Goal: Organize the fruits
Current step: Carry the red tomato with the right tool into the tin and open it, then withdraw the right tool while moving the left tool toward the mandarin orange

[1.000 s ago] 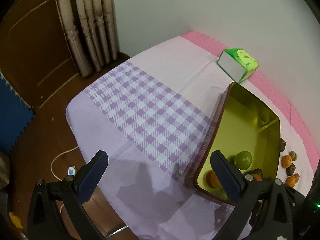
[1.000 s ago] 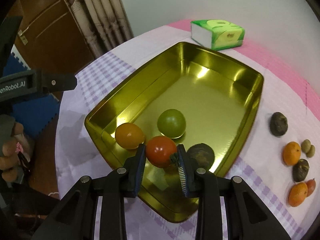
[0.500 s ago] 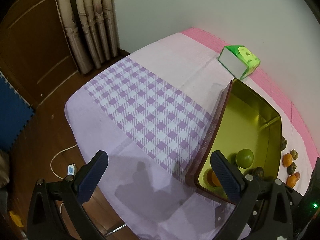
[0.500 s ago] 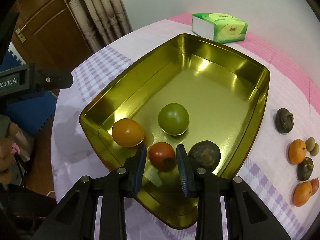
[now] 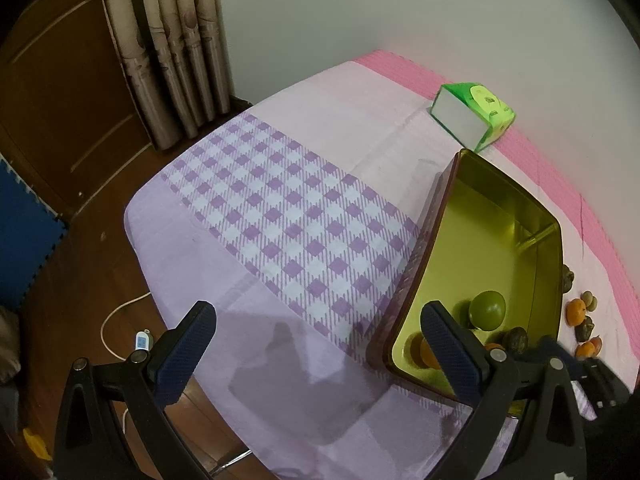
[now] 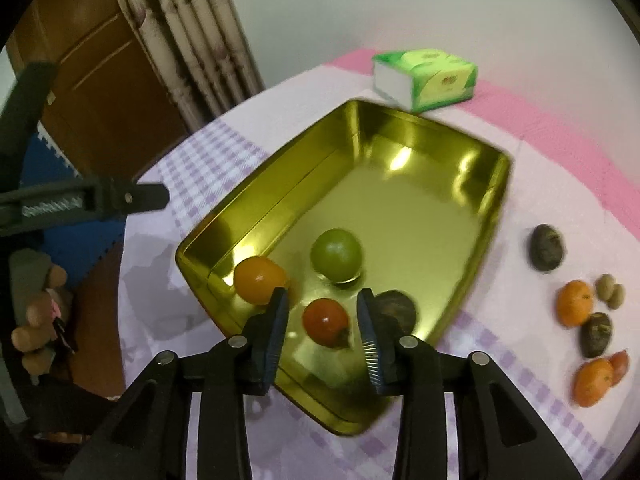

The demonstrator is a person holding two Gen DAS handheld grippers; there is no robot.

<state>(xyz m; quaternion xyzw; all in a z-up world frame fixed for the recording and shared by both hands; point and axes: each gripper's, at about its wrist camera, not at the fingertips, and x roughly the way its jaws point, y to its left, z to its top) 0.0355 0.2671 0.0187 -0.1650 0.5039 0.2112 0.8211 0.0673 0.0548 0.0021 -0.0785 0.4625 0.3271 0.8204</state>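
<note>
Red tomato (image 6: 325,322) lies free in gold tray (image 6: 486,216); right hand-held gripper (image 6: 322,340) just spreading, pads clear.

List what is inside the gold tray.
The gold tray holds four fruits: a green one, an orange one, a red tomato and a dark fruit partly hidden behind the right tongs.
</note>
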